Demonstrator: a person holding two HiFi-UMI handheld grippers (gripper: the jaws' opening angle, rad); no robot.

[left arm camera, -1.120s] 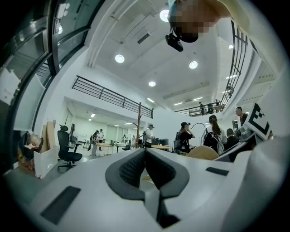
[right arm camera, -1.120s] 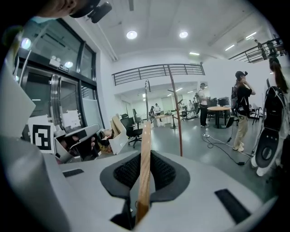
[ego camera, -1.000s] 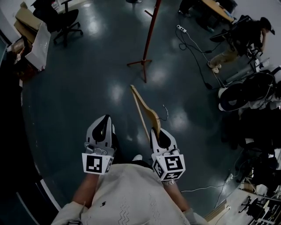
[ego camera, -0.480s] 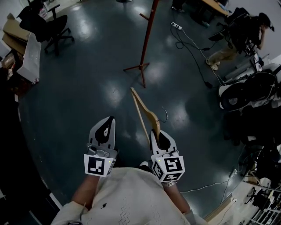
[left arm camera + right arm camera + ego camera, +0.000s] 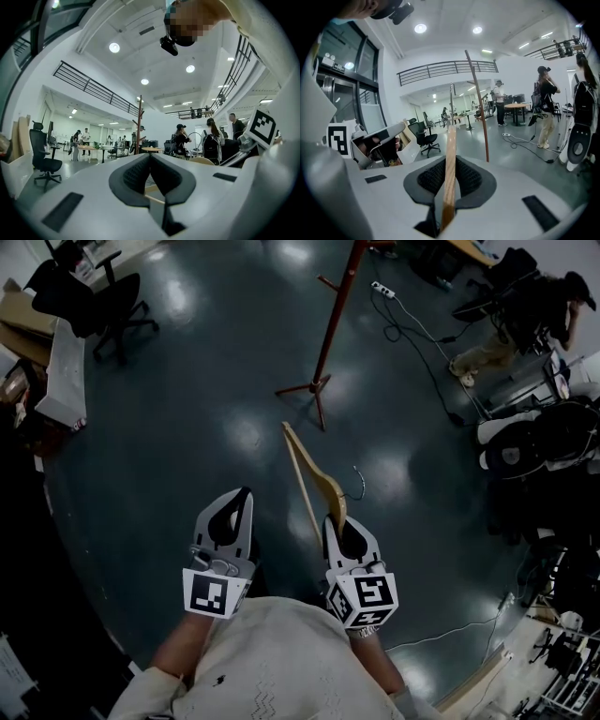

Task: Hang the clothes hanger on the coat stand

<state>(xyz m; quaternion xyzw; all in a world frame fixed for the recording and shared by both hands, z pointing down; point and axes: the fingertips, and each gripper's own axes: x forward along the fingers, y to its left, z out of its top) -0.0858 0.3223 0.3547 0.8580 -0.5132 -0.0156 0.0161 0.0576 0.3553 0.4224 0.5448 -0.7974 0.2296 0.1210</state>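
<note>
Clothes hanger (image 5: 312, 479): the wooden arm was clamped near its lower end between the jaws of the right gripper (image 5: 336, 521). In the right gripper view, the two dark pads pressed against either side of the arm (image 5: 450, 154), which stood edge-on in the right gripper (image 5: 450, 176). From the clamp point, the arm ran forward and slightly to the left of the gripper, rising away from it. The metal hook (image 5: 359, 482) sat ahead of the gripper and to the right of the arm, clear of any support.

The left gripper (image 5: 236, 507) was level with the right gripper and to its left, apart from it. In its own view, the left gripper (image 5: 151, 174) had its pad tips closed against each other, with nothing held between them.

The coat stand (image 5: 328, 334), a reddish-brown pole on splayed feet, stood on the dark floor (image 5: 187, 456) ahead of the right gripper, beyond the far tip of the hanger and well apart from it. In the right gripper view, the pole (image 5: 480, 112) rose just right of the hanger arm. A power strip (image 5: 382, 287) lay on the floor right of the stand. An office chair (image 5: 103, 306) stood far ahead and left of the left gripper.
</note>
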